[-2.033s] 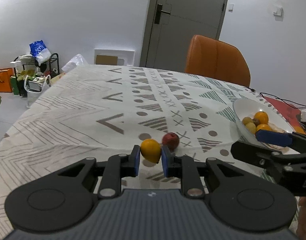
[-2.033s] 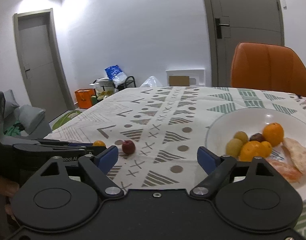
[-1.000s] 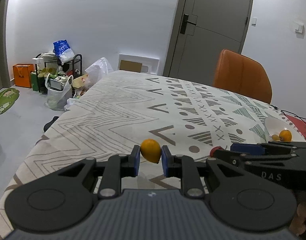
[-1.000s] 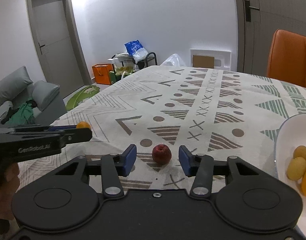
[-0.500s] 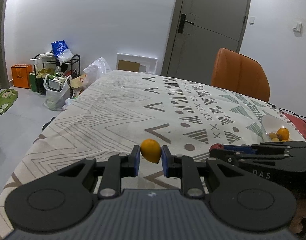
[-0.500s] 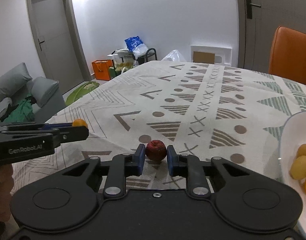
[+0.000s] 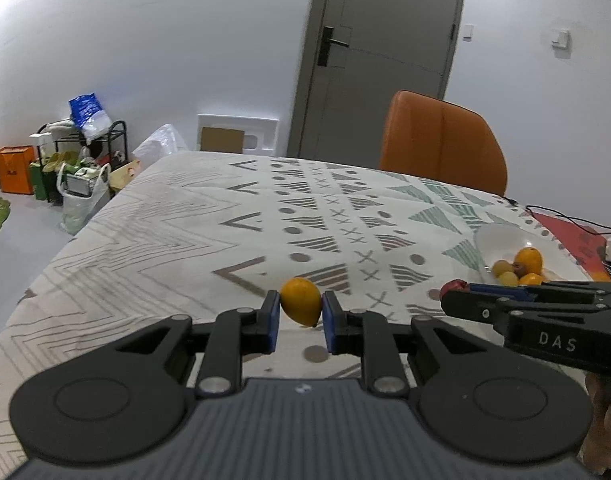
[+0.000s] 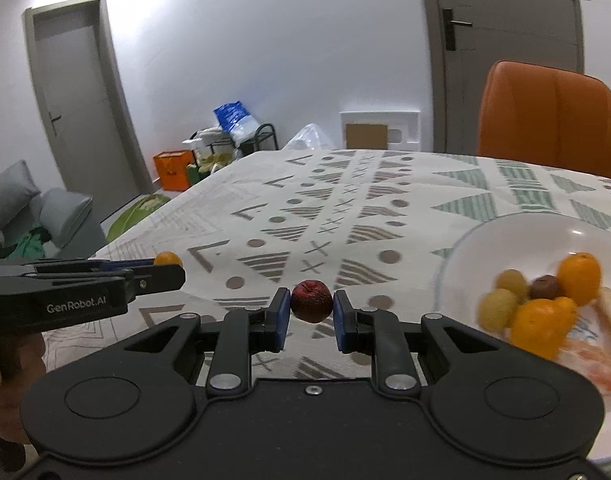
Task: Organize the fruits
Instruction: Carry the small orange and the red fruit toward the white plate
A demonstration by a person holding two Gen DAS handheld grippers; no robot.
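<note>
You have a fruit in each tool, so the step in hand, by my reading, is the carry to the white glossy bowl at the right of the table. On the left, your left gripper has its jaws clenched on the smooth, yellow-orange, teardrop-shaped fruit, held clear above the cream patterned tablecloth; the blue pads bear on its broad middle and the pointed end hangs down, so keep the tool level or that taper may let it slide out. Its skin looks slick and firm, so hold the squeeze steady and don't add more. To the right, your right gripper grips the small, dark red, wrinkled round fruit the same way, jaws closed on its sides; its matte, puckered skin should give the pads good purchase, but it is likely softer, so press lightly. The bowl lies just right of that tool and already holds two yellow-green oval fruits, several oranges, a brown one and some peeled orange pieces. Bring the red fruit over the bare, curved near wall of the bowl, lower until it nearly touches, and only then let go, since round fruit on glazed ware will roll. Take the yellow one in second, so the two tools don't cross.
</note>
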